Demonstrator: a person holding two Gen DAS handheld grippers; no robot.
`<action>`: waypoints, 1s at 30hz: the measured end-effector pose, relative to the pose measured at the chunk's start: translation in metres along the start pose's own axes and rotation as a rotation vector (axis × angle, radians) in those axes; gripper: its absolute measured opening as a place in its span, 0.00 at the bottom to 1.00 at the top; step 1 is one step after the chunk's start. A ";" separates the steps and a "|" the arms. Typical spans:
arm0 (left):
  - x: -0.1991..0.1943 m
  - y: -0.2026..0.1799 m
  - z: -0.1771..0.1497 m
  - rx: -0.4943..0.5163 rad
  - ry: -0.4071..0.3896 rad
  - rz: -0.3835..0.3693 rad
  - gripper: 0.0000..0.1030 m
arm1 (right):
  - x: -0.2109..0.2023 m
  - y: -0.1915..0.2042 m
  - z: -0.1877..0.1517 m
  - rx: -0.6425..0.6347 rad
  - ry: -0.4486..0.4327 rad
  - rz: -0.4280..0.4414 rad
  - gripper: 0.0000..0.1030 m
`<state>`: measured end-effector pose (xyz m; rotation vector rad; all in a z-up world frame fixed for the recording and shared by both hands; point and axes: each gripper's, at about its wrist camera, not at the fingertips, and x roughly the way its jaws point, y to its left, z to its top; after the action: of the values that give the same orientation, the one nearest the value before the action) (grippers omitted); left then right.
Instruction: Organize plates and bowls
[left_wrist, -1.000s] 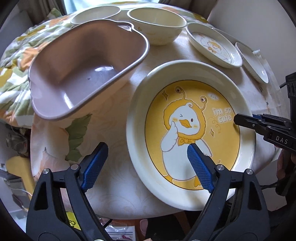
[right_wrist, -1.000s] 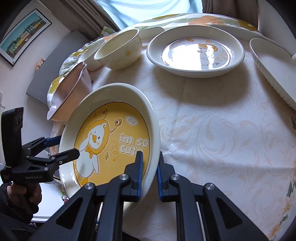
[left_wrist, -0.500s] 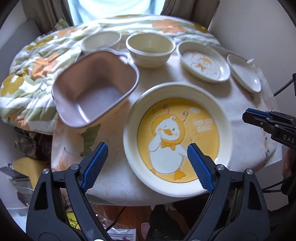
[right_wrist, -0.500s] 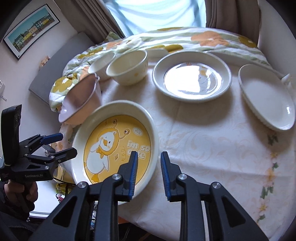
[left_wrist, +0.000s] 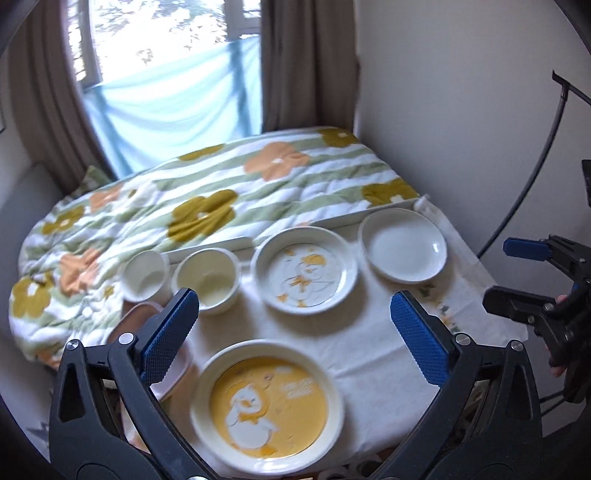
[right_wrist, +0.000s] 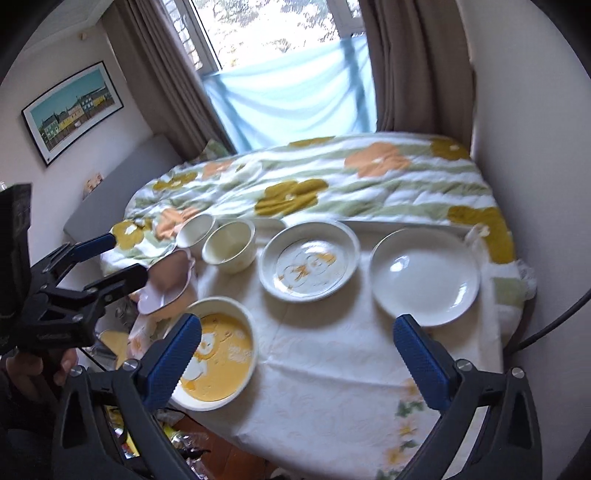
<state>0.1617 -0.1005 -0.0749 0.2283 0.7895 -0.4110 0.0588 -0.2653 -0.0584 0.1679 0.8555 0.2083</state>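
Observation:
A large yellow duck plate (left_wrist: 267, 406) lies at the table's near edge; it also shows in the right wrist view (right_wrist: 218, 354). Behind it stand a smaller duck plate (left_wrist: 304, 275) (right_wrist: 308, 266), a plain white plate (left_wrist: 402, 245) (right_wrist: 424, 277), two cream bowls (left_wrist: 207, 278) (left_wrist: 144, 275) (right_wrist: 229, 245) (right_wrist: 195, 230) and a pink square bowl (left_wrist: 173, 369) (right_wrist: 166, 286). My left gripper (left_wrist: 295, 339) (right_wrist: 107, 258) is open and empty, held above and back from the table. My right gripper (right_wrist: 299, 365) (left_wrist: 517, 273) is open and empty, also raised.
The white tablecloth (right_wrist: 332, 369) covers the small table beside a bed with a flowered quilt (left_wrist: 221, 192). A wall (left_wrist: 461, 110) stands at the right, with a dark cable (left_wrist: 546, 147) along it. A window with curtains is behind the bed.
My right gripper let go of the yellow duck plate's rim and opened wide. Both grippers have pulled up and back from the table. The plate stays flat on the table.

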 end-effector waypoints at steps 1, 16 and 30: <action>0.007 -0.007 0.007 0.008 0.010 -0.015 1.00 | -0.005 -0.005 0.000 -0.011 -0.009 -0.021 1.00; 0.191 -0.072 0.108 0.203 0.279 -0.353 1.00 | 0.009 -0.116 0.006 0.439 0.004 -0.202 1.00; 0.357 -0.086 0.097 0.252 0.497 -0.555 0.63 | 0.124 -0.183 -0.039 0.852 0.082 -0.199 0.61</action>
<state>0.4113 -0.3080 -0.2715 0.3540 1.2953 -1.0047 0.1292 -0.4091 -0.2162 0.8688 0.9945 -0.3524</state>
